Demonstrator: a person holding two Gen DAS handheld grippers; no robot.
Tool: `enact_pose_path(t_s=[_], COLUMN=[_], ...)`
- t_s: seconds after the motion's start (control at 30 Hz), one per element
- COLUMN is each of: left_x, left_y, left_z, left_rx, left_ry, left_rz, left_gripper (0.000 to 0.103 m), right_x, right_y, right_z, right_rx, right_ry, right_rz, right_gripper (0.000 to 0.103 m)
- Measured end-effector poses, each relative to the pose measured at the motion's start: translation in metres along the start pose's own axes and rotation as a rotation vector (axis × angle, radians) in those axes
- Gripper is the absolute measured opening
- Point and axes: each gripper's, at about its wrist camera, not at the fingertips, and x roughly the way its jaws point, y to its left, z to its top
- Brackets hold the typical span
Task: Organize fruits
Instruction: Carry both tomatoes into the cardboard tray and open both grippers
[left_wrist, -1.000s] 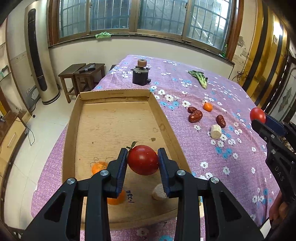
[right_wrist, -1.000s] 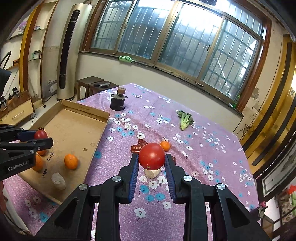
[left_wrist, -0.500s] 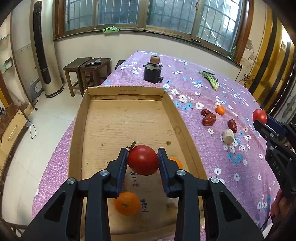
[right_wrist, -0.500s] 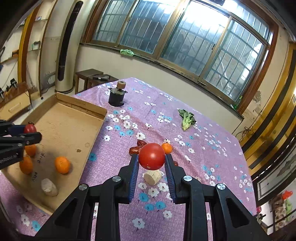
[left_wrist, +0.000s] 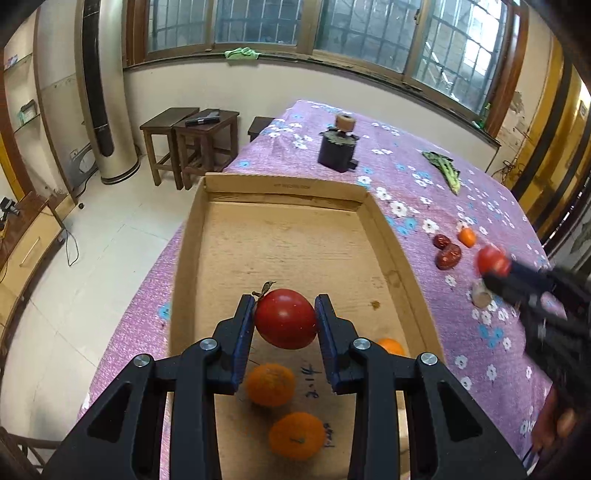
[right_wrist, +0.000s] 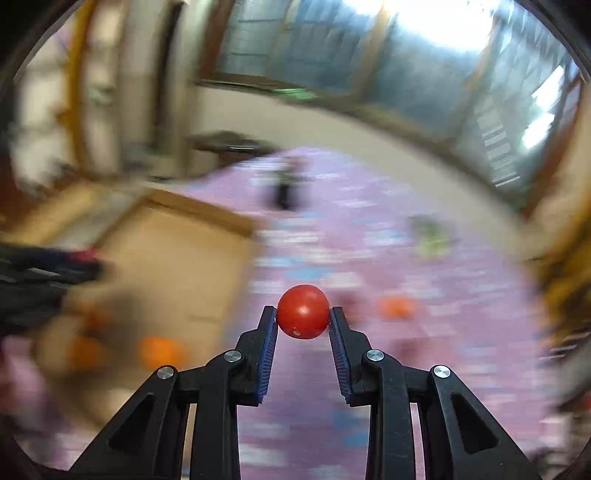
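My left gripper (left_wrist: 285, 320) is shut on a red tomato with a stem (left_wrist: 286, 318) and holds it above the near part of the cardboard tray (left_wrist: 295, 236). Three oranges lie in the tray below it: one (left_wrist: 270, 384), one (left_wrist: 296, 435), and one (left_wrist: 391, 346) partly hidden by my finger. My right gripper (right_wrist: 303, 317) is shut on a second red tomato (right_wrist: 303, 311) over the purple cloth; it also shows blurred in the left wrist view (left_wrist: 493, 260). The right wrist view is heavily motion-blurred.
On the flowered purple cloth right of the tray lie red dates (left_wrist: 448, 256), a small orange (left_wrist: 467, 236), a pale round piece (left_wrist: 482, 293) and a green vegetable (left_wrist: 445, 170). A dark jar with a cork (left_wrist: 338, 147) stands behind the tray. Stools stand on the floor at left.
My left gripper has moved forward over the tray with its tomato. My right gripper has swung quickly left toward the tray with its tomato, blurring its view.
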Motion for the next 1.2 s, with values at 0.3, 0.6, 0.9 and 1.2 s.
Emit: enact_pose_path(t_s=[0.3, 0.6, 0.9, 1.2], left_x=[0.034, 0.060, 0.012, -0.030], left_y=[0.010, -0.004, 0.010, -0.034], left_z=[0.008, 0.005, 0.003, 0.002], left_rx=[-0.001, 0.081, -0.040, -0.013], left_ry=[0.080, 0.216, 0.087, -0.008], left_rz=[0.056, 0.146, 0.106, 0.000], left_gripper=[0.031, 0.046, 0.070, 0.077], right_x=[0.071, 0.106, 0.044, -0.039], right_y=[0.039, 0.045, 0.019, -0.020], right_z=[0.009, 0.002, -0.006, -0.030], right_rx=[-0.021, -0.035, 0.008, 0.005], right_ry=[0.131, 0.213, 0.098, -0.010], right_rz=[0.162, 0.178, 0.135, -0.211], right_gripper=[0.029, 0.034, 0.059, 0.076])
